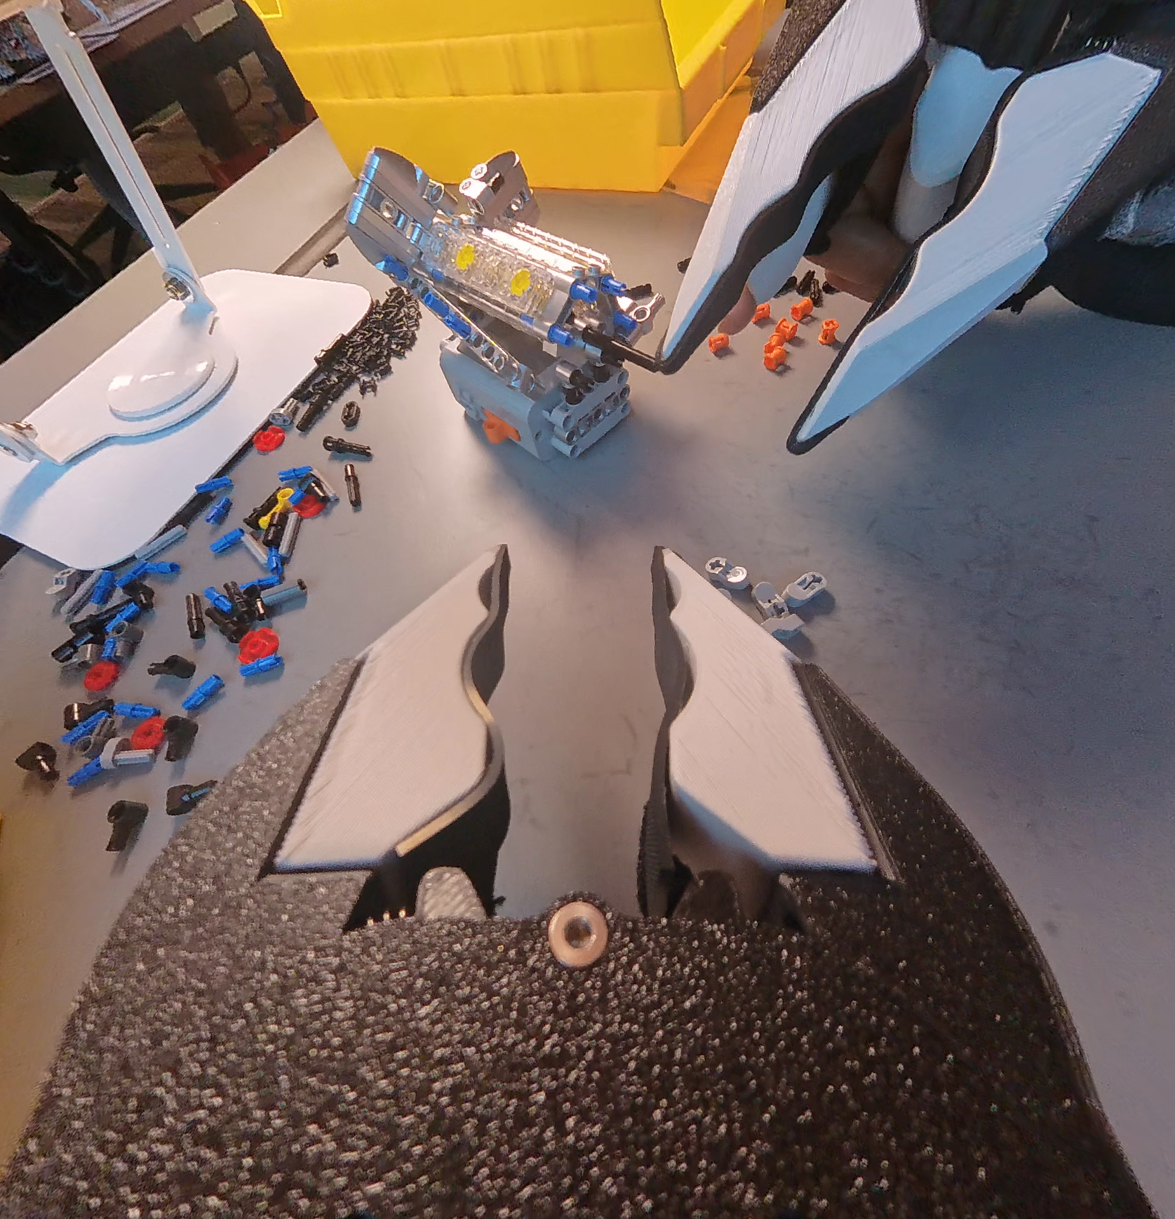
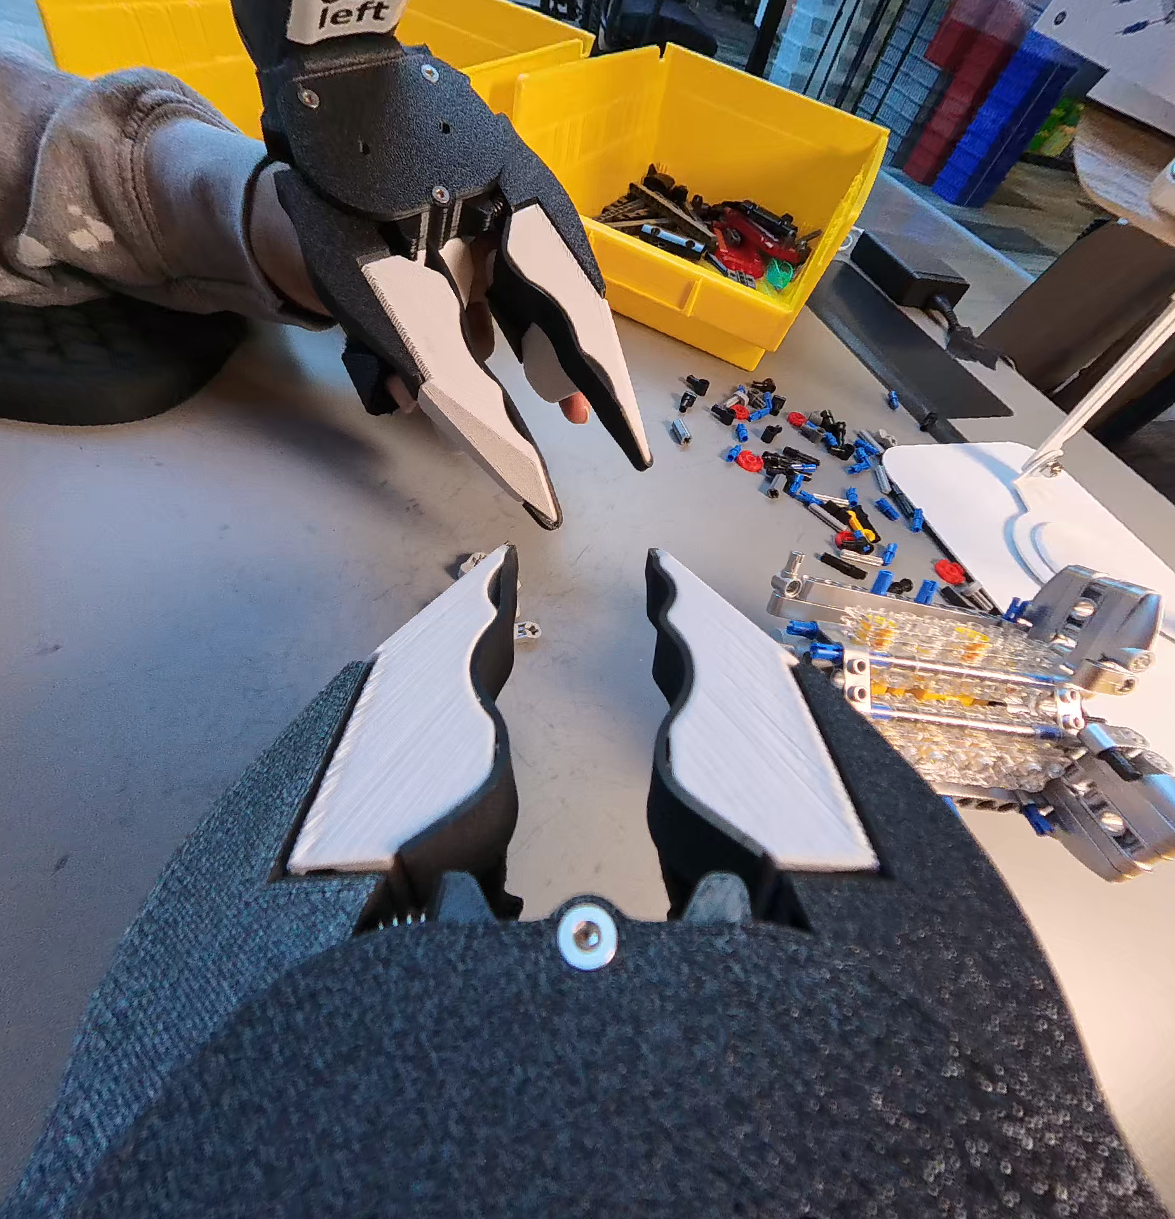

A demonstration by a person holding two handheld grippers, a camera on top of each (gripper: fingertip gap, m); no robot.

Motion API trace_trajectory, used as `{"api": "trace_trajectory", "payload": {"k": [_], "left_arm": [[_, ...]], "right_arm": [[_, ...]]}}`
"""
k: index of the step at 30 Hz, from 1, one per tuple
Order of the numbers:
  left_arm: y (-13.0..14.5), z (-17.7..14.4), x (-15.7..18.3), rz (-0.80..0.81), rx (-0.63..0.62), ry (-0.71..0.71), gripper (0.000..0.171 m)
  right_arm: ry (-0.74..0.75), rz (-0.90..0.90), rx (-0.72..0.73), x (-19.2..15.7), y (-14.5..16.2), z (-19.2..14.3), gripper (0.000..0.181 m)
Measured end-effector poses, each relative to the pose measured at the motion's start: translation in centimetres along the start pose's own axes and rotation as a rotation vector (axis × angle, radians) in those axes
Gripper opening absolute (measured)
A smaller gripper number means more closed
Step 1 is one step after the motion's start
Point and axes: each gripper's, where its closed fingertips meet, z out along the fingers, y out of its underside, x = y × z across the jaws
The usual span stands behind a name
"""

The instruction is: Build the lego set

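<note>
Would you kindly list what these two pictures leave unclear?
- Left wrist view: whether the right claw touches the black axle on the brick model; too small.
- Right wrist view: the grey connectors, partly hidden by the claw's finger.
- Right wrist view: the yellow bin's contents, too small to tell.
</note>
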Motion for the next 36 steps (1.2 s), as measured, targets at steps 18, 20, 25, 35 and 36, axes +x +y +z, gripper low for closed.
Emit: {"api": "trace_trajectory", "payload": {"k": [18,20,25,35,36], "left_arm": [[0.4,0.6,-1.2,-0.035,-0.027,-0.073,0.041],[0.1,0.4,-1.3,-0.040,-0.012,-0.078,0.041],[-0.4,0.3,-1.2,-0.045,0.016,-0.082,0.041],[-0.4,0.3,0.1,0.042,0.014,-0.052,0.041],[-0.4,0.3,0.2,0.047,0.014,-0.049,0.041]], "right_arm": [[-0.045,-0.006,0.029,-1.3,-0.7,0.0,0.038],[-0.040,-0.006,0.035,-1.2,-0.8,-0.1,0.038],[-0.013,-0.031,0.050,-0.5,-1.2,-0.7,0.039],[0.050,-0.083,0.047,0.7,-1.3,-1.2,0.039],[0.047,-0.077,0.044,0.7,-1.2,-1.1,0.039]]}}
